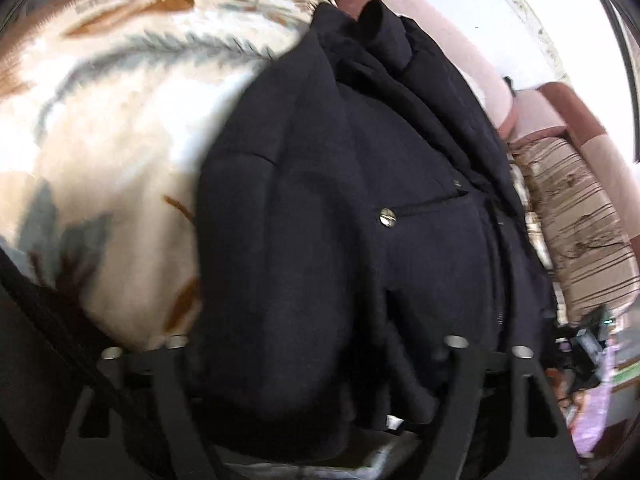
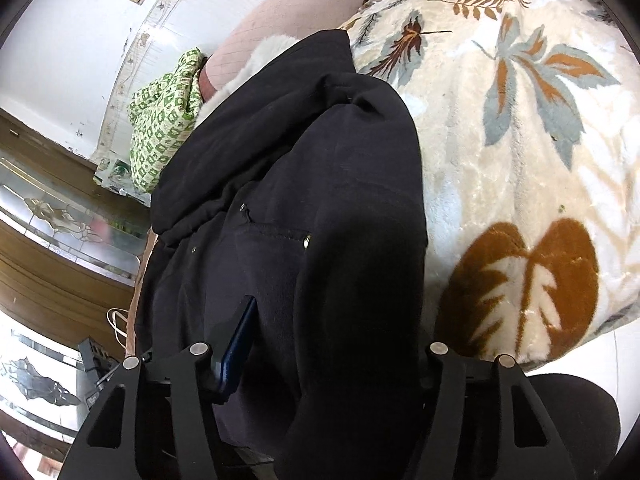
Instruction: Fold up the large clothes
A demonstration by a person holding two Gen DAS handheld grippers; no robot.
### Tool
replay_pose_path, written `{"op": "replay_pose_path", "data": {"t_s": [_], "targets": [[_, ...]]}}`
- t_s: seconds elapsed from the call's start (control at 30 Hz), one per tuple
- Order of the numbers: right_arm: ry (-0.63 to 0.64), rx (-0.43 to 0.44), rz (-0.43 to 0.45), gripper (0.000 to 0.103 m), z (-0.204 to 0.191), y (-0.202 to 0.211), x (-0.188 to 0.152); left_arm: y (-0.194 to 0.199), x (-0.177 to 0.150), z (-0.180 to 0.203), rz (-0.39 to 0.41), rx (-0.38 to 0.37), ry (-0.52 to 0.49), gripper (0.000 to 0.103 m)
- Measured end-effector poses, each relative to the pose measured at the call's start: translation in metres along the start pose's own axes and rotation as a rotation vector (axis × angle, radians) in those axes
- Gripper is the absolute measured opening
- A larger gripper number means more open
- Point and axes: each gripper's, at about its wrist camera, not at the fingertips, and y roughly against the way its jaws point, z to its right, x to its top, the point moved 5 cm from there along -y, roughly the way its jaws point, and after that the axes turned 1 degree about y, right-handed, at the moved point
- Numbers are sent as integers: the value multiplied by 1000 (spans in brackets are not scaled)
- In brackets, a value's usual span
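Both grippers' tips vanish under the black coat (image 1: 340, 200); grip unclear.

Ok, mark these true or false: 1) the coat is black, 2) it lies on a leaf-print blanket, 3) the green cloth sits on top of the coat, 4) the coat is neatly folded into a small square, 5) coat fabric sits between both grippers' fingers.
1) The coat is black: true.
2) It lies on a leaf-print blanket: true.
3) The green cloth sits on top of the coat: false; it lies off the coat, beyond its far end, by the wall.
4) The coat is neatly folded into a small square: false; it lies long and bunched, with loose folds.
5) Coat fabric sits between the fingers of the left gripper and the right gripper: true.
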Motion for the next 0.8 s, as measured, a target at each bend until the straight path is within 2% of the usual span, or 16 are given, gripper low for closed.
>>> {"op": "replay_pose_path", "data": {"t_s": [0.1,0.13,0.17,0.2,0.27,0.33,0.4,0.63,0.73,0.8], "targets": [[14,-62,-31,66,3,-4,-5,-2,0,5,6,33,-25,78],[32,-83,-43,66,3,-5,-7,-2,0,6,10,53,-35,71],[57,-110,-45,66,0,-6,-8,1,0,6,19,84,-43,48],[77,-131,-46,65,-3,-7,-9,3,1,6,19,85,-42,33],[104,-136,-34,53,-9,-7,-8,13,3,6,25,55,-16,27],[104,-121,-23,36,-12,-1,-5,23,4,11,44,62,-22,24],[94,-86,-1,29,-15,8,1,32,8,20,69,73,-40,21],[119,65,138,20,-56,50,51,80,52,63,219,28,-102,20],[129,114,203,16,-83,57,81,87,90,76,254,-7,-89,20],[136,114,243,16,-96,54,107,85,115,83,281,5,-88,20]]}}
